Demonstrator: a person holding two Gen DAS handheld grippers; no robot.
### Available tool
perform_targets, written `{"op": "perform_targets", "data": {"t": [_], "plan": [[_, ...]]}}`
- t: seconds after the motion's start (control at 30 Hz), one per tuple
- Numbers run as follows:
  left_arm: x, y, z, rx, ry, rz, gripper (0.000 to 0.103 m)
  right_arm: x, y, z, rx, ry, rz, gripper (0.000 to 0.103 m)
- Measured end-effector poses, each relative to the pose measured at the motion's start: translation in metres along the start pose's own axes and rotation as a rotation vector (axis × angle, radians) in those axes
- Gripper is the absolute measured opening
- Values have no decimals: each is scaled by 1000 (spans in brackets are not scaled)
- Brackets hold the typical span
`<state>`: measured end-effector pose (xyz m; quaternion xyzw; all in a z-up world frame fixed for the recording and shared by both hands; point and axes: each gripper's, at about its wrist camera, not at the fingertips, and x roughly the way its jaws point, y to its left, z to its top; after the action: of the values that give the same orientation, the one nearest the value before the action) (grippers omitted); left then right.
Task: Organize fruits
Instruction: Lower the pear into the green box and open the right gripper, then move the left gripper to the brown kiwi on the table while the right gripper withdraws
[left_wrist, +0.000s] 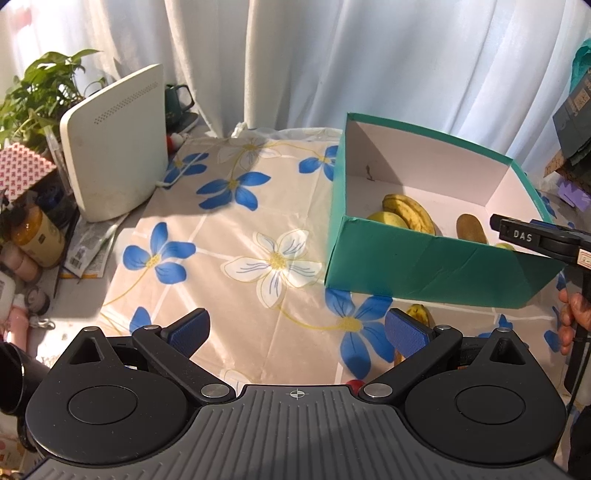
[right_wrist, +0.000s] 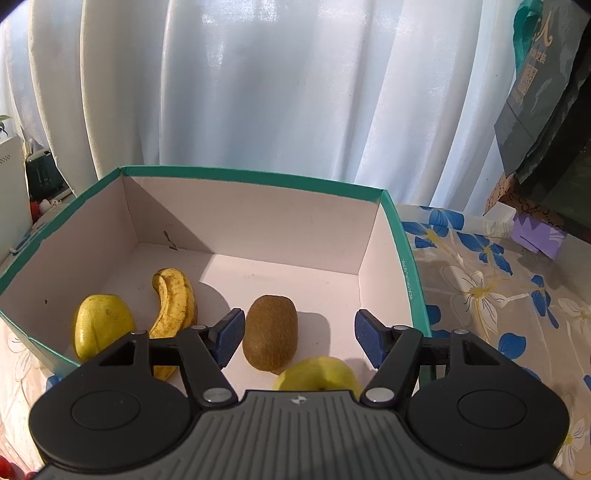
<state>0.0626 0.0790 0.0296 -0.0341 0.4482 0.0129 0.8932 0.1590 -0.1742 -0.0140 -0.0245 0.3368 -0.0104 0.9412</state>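
A green box (left_wrist: 424, 262) with a white inside stands on the floral tablecloth at the right. In it lie a banana (right_wrist: 173, 306), a yellow fruit (right_wrist: 101, 325), a brown kiwi (right_wrist: 271, 338) and a yellow-green apple (right_wrist: 319, 373). My right gripper (right_wrist: 299, 338) is open and empty above the box, with the kiwi and apple between and below its fingers. It also shows at the right edge of the left wrist view (left_wrist: 517, 234). My left gripper (left_wrist: 297, 330) is open and empty over the cloth. A second banana (left_wrist: 415, 314) lies by the box's front wall, behind my right finger pad. A red fruit (left_wrist: 355, 384) peeks out below.
A white router-like device (left_wrist: 114, 144), a potted plant (left_wrist: 40, 96), a dark mug (left_wrist: 179, 101) and jars (left_wrist: 37, 236) crowd the left side. Dark bags (right_wrist: 546, 122) and a purple box (right_wrist: 539, 236) stand at the right. White curtains (right_wrist: 258, 92) hang behind.
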Motion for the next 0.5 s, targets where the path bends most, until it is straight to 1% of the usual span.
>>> {"op": "perform_targets", "data": {"t": [0.07, 0.13, 0.17, 0.2, 0.27, 0.3, 0.4, 0.5], "plan": [[0, 2, -3, 4, 3, 7, 103, -20, -1, 0, 22, -42, 0, 69], [1, 4, -6, 10, 10, 16, 103, -47, -2, -5, 38, -90, 19, 75], [2, 6, -9, 16, 13, 17, 103, -62, -1, -9, 43, -114, 31, 83], [3, 7, -11, 24, 15, 18, 103, -77, 0, -14, 48, -138, 40, 86], [5, 9, -17, 40, 22, 15, 103, -106, 3, -27, 51, -173, 63, 87], [5, 10, -21, 52, 26, 11, 103, -117, 4, -35, 54, -182, 73, 91], [7, 7, -32, 91, 35, 27, 103, -139, 9, -56, 64, -172, 98, 94], [10, -1, -40, 142, 58, 32, 103, -147, 15, -70, 67, -115, 115, 94]]}}
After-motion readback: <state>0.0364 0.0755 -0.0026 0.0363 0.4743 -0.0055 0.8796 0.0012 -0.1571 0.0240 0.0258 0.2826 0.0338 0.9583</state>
